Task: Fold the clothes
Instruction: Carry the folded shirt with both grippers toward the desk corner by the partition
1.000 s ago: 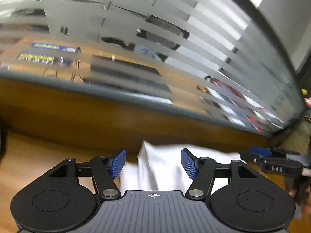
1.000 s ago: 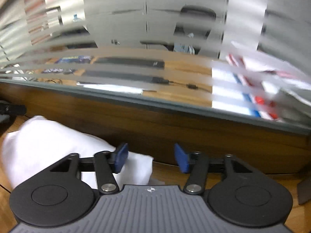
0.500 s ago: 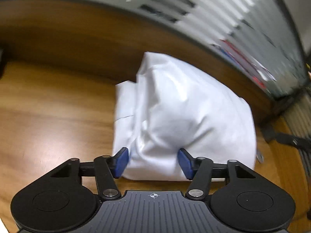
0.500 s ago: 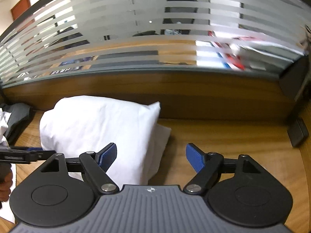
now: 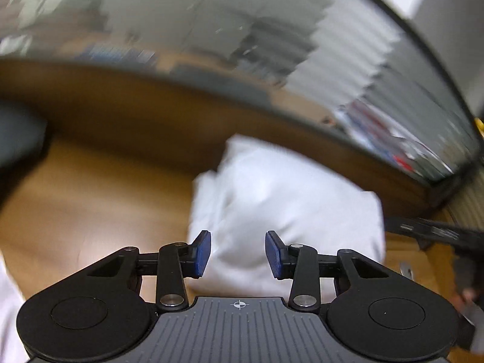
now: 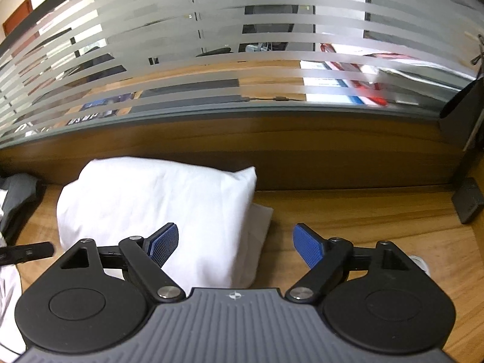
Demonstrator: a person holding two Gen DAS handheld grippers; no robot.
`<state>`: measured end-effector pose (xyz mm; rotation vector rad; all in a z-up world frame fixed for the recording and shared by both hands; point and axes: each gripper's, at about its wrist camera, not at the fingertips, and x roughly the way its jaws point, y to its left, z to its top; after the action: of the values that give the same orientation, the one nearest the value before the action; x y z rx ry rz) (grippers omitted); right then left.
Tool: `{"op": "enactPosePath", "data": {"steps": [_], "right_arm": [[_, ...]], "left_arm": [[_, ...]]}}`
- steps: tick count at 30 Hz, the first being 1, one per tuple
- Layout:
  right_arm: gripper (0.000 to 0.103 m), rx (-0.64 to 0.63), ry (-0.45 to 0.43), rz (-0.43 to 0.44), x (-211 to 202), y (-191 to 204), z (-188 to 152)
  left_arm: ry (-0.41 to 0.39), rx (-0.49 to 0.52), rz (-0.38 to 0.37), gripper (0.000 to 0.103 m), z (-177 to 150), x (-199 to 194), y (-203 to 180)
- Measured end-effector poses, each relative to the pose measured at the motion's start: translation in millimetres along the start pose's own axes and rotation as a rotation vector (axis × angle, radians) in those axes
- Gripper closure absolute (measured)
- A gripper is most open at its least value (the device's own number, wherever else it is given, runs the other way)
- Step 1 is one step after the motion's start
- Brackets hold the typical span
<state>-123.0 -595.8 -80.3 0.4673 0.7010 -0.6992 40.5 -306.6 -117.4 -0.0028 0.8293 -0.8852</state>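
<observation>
so the folded white garment is sitting on the wooden table, pushed back so its far edge is right up against the wooden back panel under the striped frosted glass. Everything below is relative to that garment

right tool hovers over its near right corner, blue pads spread wide and not pinching anything. Its jaws have just been opening; the left pad sits over the cloth while the other one is out over bare wood. A thinner layer pokes out along the garment's right edge there. To the right of the garment there's loads of open tabletop, all the way to a small dark block near the back panel

left tool is at the garment's near edge, picture's blurry. Jaws have just been closing, cloth shows between the pads, but there's a gap and they don't look like they're pressing on it, so it's partly spread, gripping nothing. Left of the garment is bare wood, then a crumpled grey cloth at the far left, well apart from it
</observation>
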Motion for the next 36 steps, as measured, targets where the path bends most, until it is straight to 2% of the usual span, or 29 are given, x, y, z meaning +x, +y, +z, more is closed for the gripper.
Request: {"op": "enactPosePath", "data": {"steps": [2,3,4,5,7,8,11,14,18,20,21,22,24,25,29,31,34,36], "right_arm": [[0.025,0.025,0.005,-0.002,12.4,0.1,4.8],[0.034,0.046,0.010,0.003,19.0,-1.3,7.3],[0.046,0.073,0.018,0.015,26.0,-3.9,10.1],[0.054,0.105,0.028,0.033,33.7,-7.7,13.2],[0.091,0.167,0.051,0.067,47.5,-13.6,20.2],[0.093,0.180,0.061,0.075,52.5,-13.8,24.2],[0.094,0.160,0.069,0.077,63.7,-6.5,34.8],[0.094,0.102,0.089,0.067,82.1,2.7,40.8],[0.090,-0.011,0.138,0.045,111.7,15.1,40.6],[0.088,-0.078,0.125,0.034,112.5,22.0,40.9],[0.082,-0.103,0.116,0.026,108.8,24.5,41.9],[0.066,-0.121,0.101,0.018,102.6,26.1,43.4],[0.045,-0.136,0.054,0.011,84.5,26.2,46.0],[0.041,-0.138,0.027,0.008,73.9,25.9,47.4],[0.040,-0.094,-0.034,0.036,37.1,29.5,44.2],[0.040,-0.057,-0.037,0.064,25.8,31.9,37.4],[0.042,-0.052,-0.036,0.082,20.1,39.6,22.1],[0.047,-0.070,-0.015,0.081,24.7,44.0,8.6]], "left_arm": [[-0.008,0.074,-0.036,0.061,6.5,3.9,-17.7],[-0.005,0.095,-0.046,0.061,8.5,7.5,-23.6],[-0.001,0.115,-0.056,0.061,10.5,11.1,-29.5],[0.003,0.132,-0.065,0.061,12.6,15.3,-34.9],[0.013,0.137,-0.069,0.061,18.3,27.6,-41.7],[0.016,0.136,-0.071,0.061,23.6,31.8,-44.3],[0.032,0.135,-0.056,0.061,26.3,39.7,-46.9],[0.068,0.119,-0.009,0.061,23.5,56.2,-42.1],[0.118,0.091,0.063,0.065,25.1,82.8,-29.7],[0.129,0.053,0.083,0.065,29.9,88.8,-22.8],[0.130,0.030,0.086,0.066,33.1,88.2,-20.0],[0.121,0.006,0.083,0.067,35.8,84.5,-18.1],[0.088,-0.031,0.068,0.066,40.0,74.9,-15.8],[0.072,-0.037,0.058,0.066,40.9,70.3,-16.4],[0.043,-0.009,0.025,0.066,37.4,59.4,-26.8],[0.065,0.018,0.024,0.066,34.2,63.6,-33.9],[0.117,0.029,0.060,0.065,27.3,77.8,-37.6],[0.124,0.043,0.085,0.065,24.3,84.6,-37.3]]}}
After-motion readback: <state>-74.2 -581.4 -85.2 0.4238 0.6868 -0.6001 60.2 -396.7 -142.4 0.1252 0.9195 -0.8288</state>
